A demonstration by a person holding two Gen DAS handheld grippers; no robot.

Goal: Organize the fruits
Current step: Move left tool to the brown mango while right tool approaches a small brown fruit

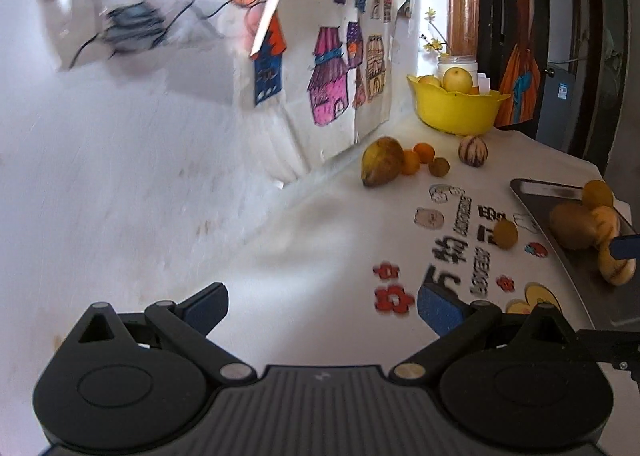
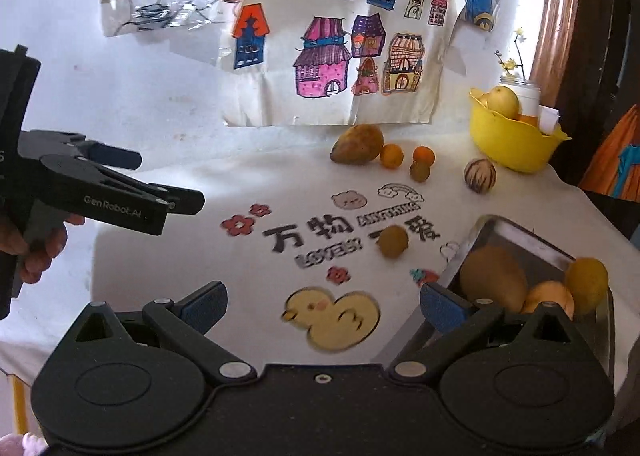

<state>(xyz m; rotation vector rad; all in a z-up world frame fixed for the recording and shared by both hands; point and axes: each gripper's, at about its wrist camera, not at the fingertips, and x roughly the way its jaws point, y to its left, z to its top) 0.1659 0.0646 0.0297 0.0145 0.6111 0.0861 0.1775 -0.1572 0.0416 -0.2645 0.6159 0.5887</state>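
Fruit split three ways: a few pieces already in the metal tray (image 2: pixel 516 234) at right, one small yellow fruit (image 2: pixel 393 241) loose on the printed tablecloth (image 2: pixel 256 184) just left of the tray, and a mango (image 2: pixel 357 144) with small oranges (image 2: pixel 391 156) and a striped fruit (image 2: pixel 479 175) back by the wall, near the yellow bowl (image 2: pixel 516 148). Right gripper (image 2: pixel 322 306) wide apart, empty, low near the tray. Left gripper (image 1: pixel 322 306) also apart, empty, off to the left. Looks mid-sort, between picks. Likely next: right gripper forward to the loose yellow fruit, straddle it, close gently; it's round and may roll.

Wrist views, shared fruit-strewn table (image 2: pixel 240 184)
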